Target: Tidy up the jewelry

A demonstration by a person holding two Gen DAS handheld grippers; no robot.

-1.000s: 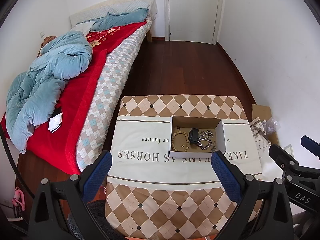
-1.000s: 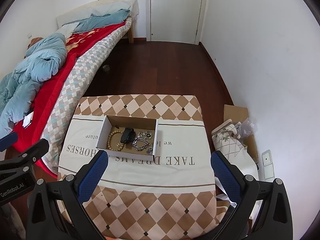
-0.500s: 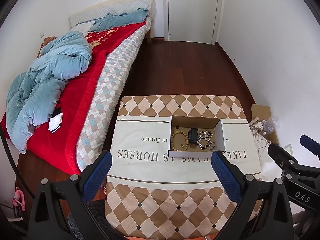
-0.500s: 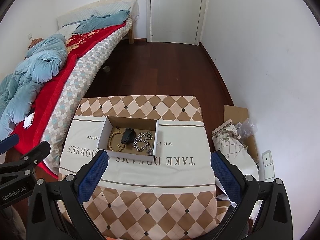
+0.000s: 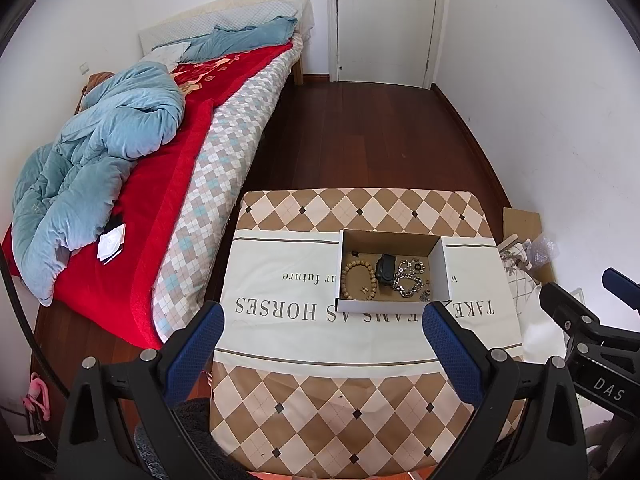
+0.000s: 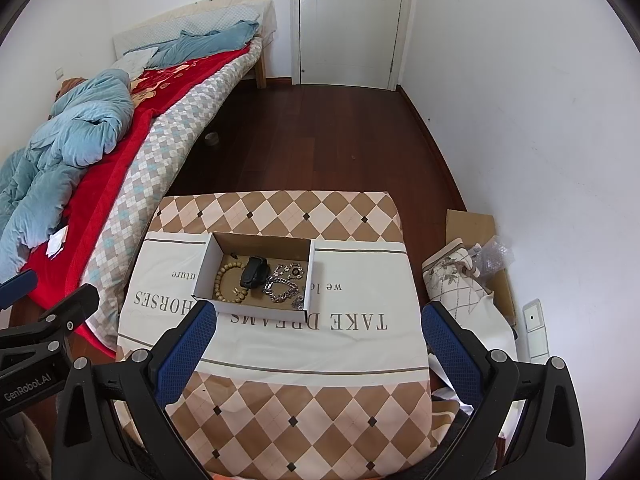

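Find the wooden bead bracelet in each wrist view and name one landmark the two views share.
Left wrist view: wooden bead bracelet lies right of centre, at the left end of the cardboard box.
Right wrist view: bracelet lies left of centre, same end.
Shared landmark: the black case beside it.

Brown-and-cream diamond-checked tablecloth (image 5: 320, 412), red blanket (image 5: 160, 200)
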